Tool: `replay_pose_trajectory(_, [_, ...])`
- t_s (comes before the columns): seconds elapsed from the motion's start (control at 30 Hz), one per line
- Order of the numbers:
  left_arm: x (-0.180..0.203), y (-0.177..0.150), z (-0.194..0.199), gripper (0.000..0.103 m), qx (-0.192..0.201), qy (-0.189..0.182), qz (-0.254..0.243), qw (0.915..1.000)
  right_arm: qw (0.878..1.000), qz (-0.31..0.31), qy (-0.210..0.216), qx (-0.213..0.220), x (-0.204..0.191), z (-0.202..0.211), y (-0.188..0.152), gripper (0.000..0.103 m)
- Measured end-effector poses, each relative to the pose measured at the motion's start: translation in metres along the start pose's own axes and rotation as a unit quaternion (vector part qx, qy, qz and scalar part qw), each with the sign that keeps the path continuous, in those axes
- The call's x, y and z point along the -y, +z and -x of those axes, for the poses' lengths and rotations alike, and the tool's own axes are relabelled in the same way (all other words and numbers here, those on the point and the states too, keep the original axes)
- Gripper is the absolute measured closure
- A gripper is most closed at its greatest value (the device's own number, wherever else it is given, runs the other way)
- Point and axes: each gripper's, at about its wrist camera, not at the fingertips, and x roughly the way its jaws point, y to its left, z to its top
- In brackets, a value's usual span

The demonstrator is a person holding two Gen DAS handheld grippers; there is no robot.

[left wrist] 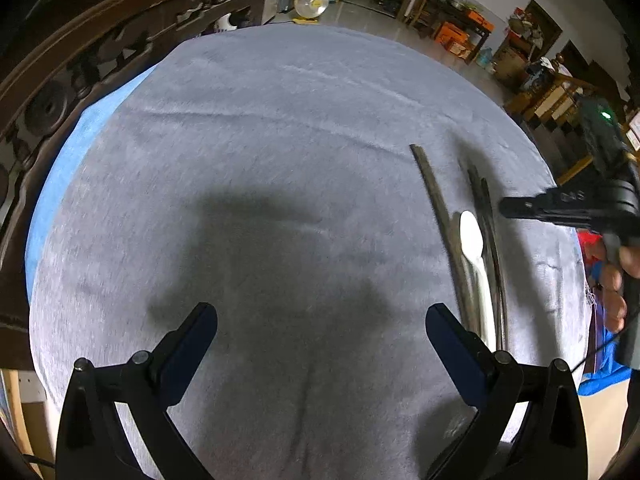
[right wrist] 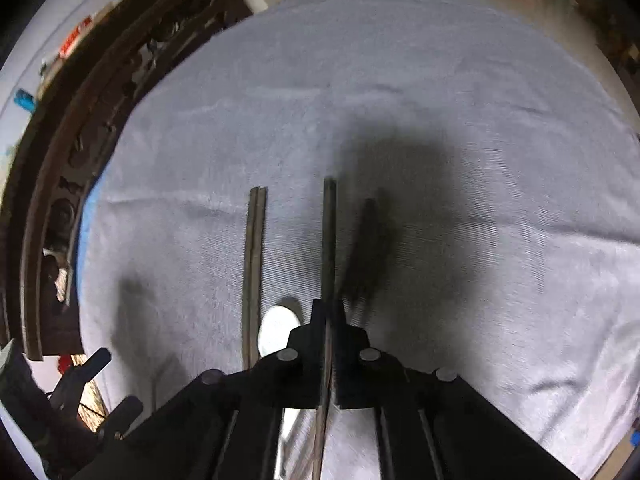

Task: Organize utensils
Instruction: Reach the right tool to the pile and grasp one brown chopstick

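Observation:
My right gripper [right wrist: 329,309] is shut on a dark chopstick [right wrist: 329,240], which sticks out forward between the pads above the grey cloth [right wrist: 400,80]. Left of it, a pair of dark chopsticks [right wrist: 256,260] lies on the cloth, with a white spoon [right wrist: 276,330] between them and the gripper. In the left wrist view the spoon [left wrist: 472,240] lies among dark chopsticks [left wrist: 438,204] at the right, and the right gripper [left wrist: 510,208] reaches in from the right edge. My left gripper [left wrist: 320,314] is open over bare cloth, holding nothing.
A carved dark wooden frame [left wrist: 80,60] borders the table on the left. A person's hand [left wrist: 616,280] grips the right tool. Blue cloth [left wrist: 72,148] shows under the grey one. Cluttered furniture [left wrist: 460,28] stands beyond the far edge.

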Motion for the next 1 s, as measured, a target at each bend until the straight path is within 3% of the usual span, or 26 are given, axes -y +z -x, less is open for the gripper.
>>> replay_pose_trajectory(0.1, [0.009, 0.014, -0.008, 0.000, -0.017, 0.000, -0.007, 0.9998, 1.000, -0.010, -0.009, 0.002, 0.025, 0.018, -0.012, 0.100])
replay_pose_trajectory(0.2, [0.020, 0.028, -0.018, 0.000, -0.035, 0.000, -0.014, 0.9993, 1.000, -0.014, -0.019, -0.010, 0.044, 0.007, -0.031, 0.099])
replay_pose_trajectory(0.33, [0.031, 0.043, -0.025, 0.000, -0.044, 0.003, -0.016, 0.9989, 0.999, -0.039, 0.025, 0.001, 0.055, 0.015, -0.037, 0.096])
replay_pose_trajectory(0.4, [0.032, 0.044, -0.025, 0.000, -0.042, 0.003, -0.013, 0.9990, 0.999, -0.024, 0.030, 0.000, 0.045, 0.016, -0.035, 0.075])
replay_pose_trajectory(0.47, [0.031, 0.037, -0.025, 0.000, -0.044, 0.008, -0.009, 0.9990, 0.999, -0.012, 0.034, 0.000, 0.032, 0.013, -0.027, 0.066])
replay_pose_trajectory(0.7, [0.017, 0.033, -0.021, 0.000, -0.044, 0.015, -0.002, 0.9989, 1.000, -0.009, 0.010, -0.021, 0.020, -0.020, -0.012, 0.067])
replay_pose_trajectory(0.73, [0.016, 0.033, -0.020, 0.000, -0.043, 0.015, -0.002, 0.9990, 1.000, -0.013, 0.015, -0.023, 0.022, -0.021, -0.014, 0.072])
replay_pose_trajectory(0.77, [0.016, 0.034, -0.021, 0.000, -0.044, 0.015, -0.003, 0.9989, 0.999, -0.018, 0.019, -0.022, 0.025, -0.020, -0.015, 0.092])
replay_pose_trajectory(0.8, [0.016, 0.034, -0.021, 0.000, -0.044, 0.014, -0.003, 0.9989, 0.999, -0.022, 0.024, -0.021, 0.027, -0.019, -0.016, 0.096])
replay_pose_trajectory(1.0, [0.028, 0.039, -0.024, 0.000, -0.053, 0.016, -0.008, 0.9984, 0.999, -0.034, 0.022, -0.012, 0.066, 0.013, -0.033, 0.096])
